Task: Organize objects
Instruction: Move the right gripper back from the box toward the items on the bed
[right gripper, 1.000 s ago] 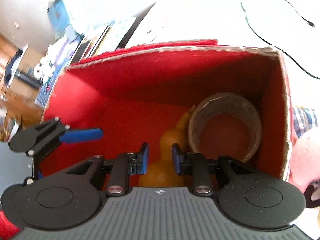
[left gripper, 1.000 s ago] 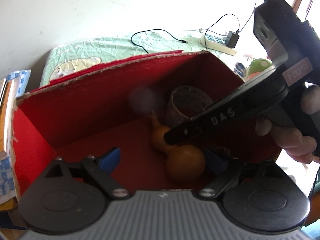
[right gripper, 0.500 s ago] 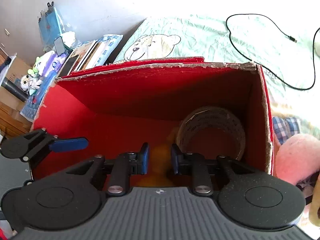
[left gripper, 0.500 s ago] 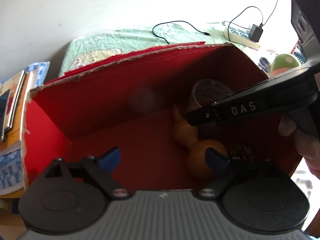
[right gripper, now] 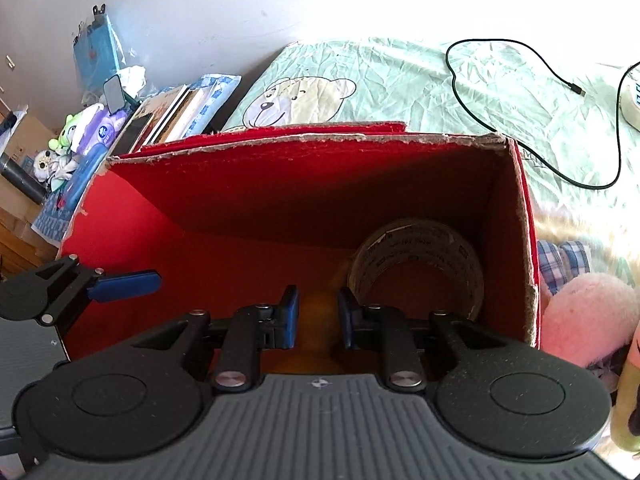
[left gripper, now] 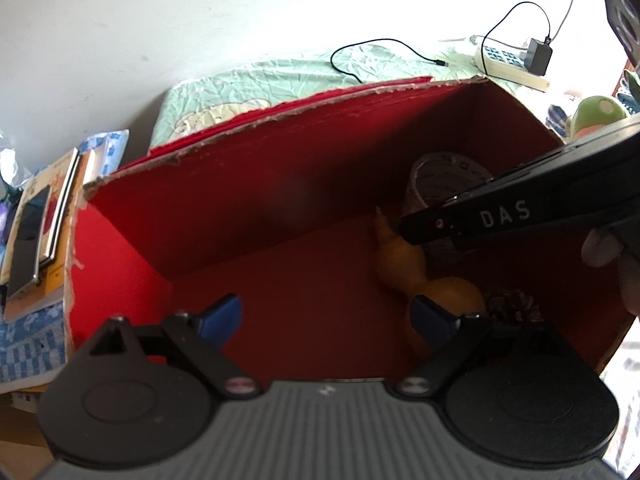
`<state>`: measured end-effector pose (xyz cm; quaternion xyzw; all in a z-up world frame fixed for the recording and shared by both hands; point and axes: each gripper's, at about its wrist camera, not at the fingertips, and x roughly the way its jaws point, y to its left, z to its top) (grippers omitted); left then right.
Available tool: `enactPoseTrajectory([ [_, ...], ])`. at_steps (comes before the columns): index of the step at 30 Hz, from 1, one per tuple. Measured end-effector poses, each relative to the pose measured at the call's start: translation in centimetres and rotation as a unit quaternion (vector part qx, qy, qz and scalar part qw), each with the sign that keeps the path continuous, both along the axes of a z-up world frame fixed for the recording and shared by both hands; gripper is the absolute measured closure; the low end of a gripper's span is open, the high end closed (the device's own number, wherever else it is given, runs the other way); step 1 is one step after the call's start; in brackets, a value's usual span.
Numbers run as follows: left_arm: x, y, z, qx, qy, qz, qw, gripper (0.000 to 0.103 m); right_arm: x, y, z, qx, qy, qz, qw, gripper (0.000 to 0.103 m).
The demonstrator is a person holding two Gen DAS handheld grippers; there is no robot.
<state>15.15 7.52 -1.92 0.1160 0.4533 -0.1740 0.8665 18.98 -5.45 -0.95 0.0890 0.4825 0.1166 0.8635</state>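
Right gripper [right gripper: 318, 318] over an open red box [right gripper: 280, 184] — jaws closing, nothing pressed between them. A tape roll [right gripper: 416, 268] stands in the box's right corner — bedsheet [right gripper: 400, 80] behind.

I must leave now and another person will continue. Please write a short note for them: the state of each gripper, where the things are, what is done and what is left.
Left gripper: open wide, nothing between its fingers, held over the near part of the red box.
Right gripper: jaws closing, with a narrow gap; the pictures show no grip on anything. It is over the box's right end.
In the box: the orange gourd, the tape roll leaning in the right far corner, and a pine cone beside the gourd.
Done: these three appear stowed.
Left: the pink plush toy lies outside, right of the box; it may go next.
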Motion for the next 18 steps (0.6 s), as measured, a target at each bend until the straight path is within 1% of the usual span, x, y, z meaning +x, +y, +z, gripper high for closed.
enactPoseTrajectory([
  [6, -0.1, -0.2, -0.1, 0.012, -0.005, 0.009, 0.9999, 0.011, -0.1, 0.6, 0.1, -0.017, -0.009, 0.008, 1.0, 0.084],
  [9, 0.0, -0.2, -0.1, 0.015, -0.004, 0.011, 0.9998, 0.011, -0.1, 0.5, 0.1, -0.014, -0.009, 0.007, 1.0, 0.084],
  [12, 0.0, -0.3, -0.2, 0.018, -0.003, 0.015, 0.9997, 0.011, -0.1, -0.1, 0.1, -0.01, -0.011, -0.018, 1.0, 0.08],
  [16, 0.2, -0.4, -0.2, 0.024, 0.001, 0.021, 0.9995, 0.011, -0.5, -0.6, 0.3, 0.008, -0.021, -0.035, 0.999, 0.081],
  [18, 0.2, -0.4, -0.2, 0.025, 0.0, 0.024, 0.9994, 0.011, -0.8, -0.7, 0.4, 0.007, -0.029, -0.039, 0.999, 0.081],
])
